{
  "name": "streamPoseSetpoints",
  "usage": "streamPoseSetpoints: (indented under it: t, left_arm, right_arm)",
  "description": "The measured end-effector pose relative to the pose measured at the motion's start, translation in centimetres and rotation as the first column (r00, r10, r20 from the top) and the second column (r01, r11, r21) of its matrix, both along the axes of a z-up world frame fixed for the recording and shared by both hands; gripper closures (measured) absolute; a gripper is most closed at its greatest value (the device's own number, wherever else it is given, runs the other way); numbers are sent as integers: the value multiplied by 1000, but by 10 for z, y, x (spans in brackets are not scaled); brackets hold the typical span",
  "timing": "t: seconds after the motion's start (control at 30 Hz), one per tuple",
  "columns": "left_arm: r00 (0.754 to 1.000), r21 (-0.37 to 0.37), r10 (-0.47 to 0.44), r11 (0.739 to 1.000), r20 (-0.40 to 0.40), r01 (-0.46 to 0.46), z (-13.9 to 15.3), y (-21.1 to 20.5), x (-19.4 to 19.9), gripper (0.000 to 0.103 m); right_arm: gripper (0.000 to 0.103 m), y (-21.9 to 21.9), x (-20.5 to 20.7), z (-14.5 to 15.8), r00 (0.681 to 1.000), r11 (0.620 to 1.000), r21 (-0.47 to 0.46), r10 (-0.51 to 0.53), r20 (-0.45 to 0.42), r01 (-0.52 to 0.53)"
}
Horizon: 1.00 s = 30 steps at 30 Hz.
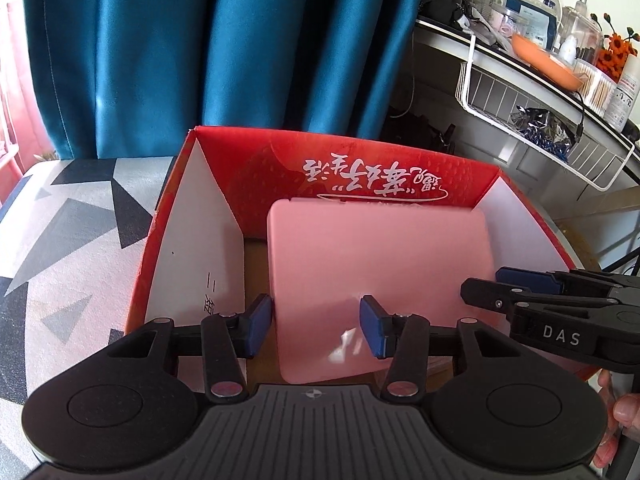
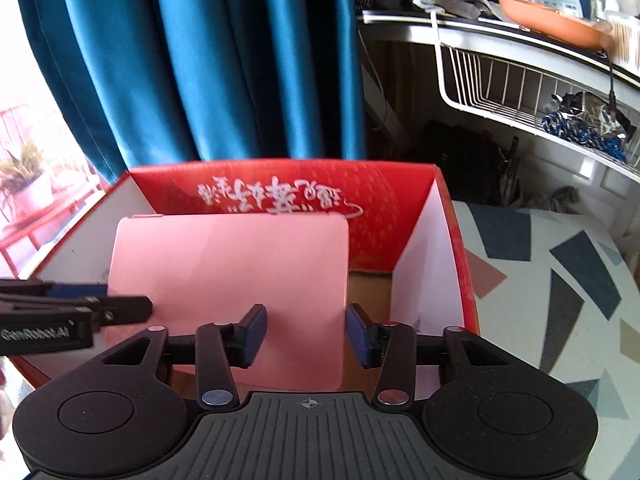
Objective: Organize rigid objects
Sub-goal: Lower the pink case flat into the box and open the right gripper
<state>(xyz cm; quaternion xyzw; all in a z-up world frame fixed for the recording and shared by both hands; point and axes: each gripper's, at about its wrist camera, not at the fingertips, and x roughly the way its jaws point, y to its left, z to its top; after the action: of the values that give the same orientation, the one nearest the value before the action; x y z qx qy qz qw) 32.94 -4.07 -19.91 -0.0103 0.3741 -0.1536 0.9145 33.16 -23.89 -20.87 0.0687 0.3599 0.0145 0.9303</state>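
A flat pink case (image 1: 380, 248) (image 2: 232, 260) lies slanted inside an open red cardboard box (image 1: 260, 168) (image 2: 400, 184) with white inner side walls. My left gripper (image 1: 316, 328) hovers over the case's near left part. Its left pad is beside the case's left edge, its right pad is over the pink face, and a gap shows between them with nothing clamped. My right gripper (image 2: 306, 334) hovers over the near right part, its right pad at the case's right edge. Each gripper shows side-on in the other's view: the right gripper (image 1: 480, 292), the left gripper (image 2: 132, 300).
The box stands on a table with a geometric-patterned cloth (image 1: 72, 240) (image 2: 560, 280). A teal curtain (image 1: 200, 40) hangs behind it. To the right a cluttered white desk carries a hanging wire basket (image 1: 540, 120) (image 2: 520, 96). A person's fingers (image 1: 624, 408) show at the lower right.
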Motion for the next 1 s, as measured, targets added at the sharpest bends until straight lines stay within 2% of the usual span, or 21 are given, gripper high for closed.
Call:
streamPoseSetpoints:
  t: [0.17,0.33,0.53,0.63,0.7,0.73,0.8,0.83,1.0]
  left_arm:
    - [997,61,-46,997,54,43,7,-6,-9,52]
    - [996,60,-46,997,72,42,14,-1,-16,52]
    - [993,44,-49,998,107,44,23,9,-33,48]
    - [991,32,-50,998,125,47,30,15,-44,35]
    - [989,21,-58,998,134,56,34,19,-52,19]
    - [989,20,-62,998,138,60,36,21,-56,16]
    - [987,17,-70,998,144,68,39,23,-63,3]
    - [986,17,-74,997,148,72,40,24,-67,2]
    - [985,30,-75,997,154,71,43,31,-85,0]
  right_arm:
    - [68,2,-3,-1,1000,1000,-1,4,-1,-4]
    - [68,7,-13,5,999,1000,-2,26,27,-25]
    - [51,19,-31,16,995,998,-46,53,87,-49]
    - [37,24,-40,22,992,997,-53,60,109,-54]
    - [22,26,-47,26,990,996,-61,65,123,-57]
    - [19,27,-50,27,989,996,-67,67,129,-59]
    - [3,28,-57,30,987,995,-75,76,144,-66]
    - [0,30,-61,32,985,994,-81,79,152,-67]
    - [0,32,-79,35,983,991,-106,100,155,-84]
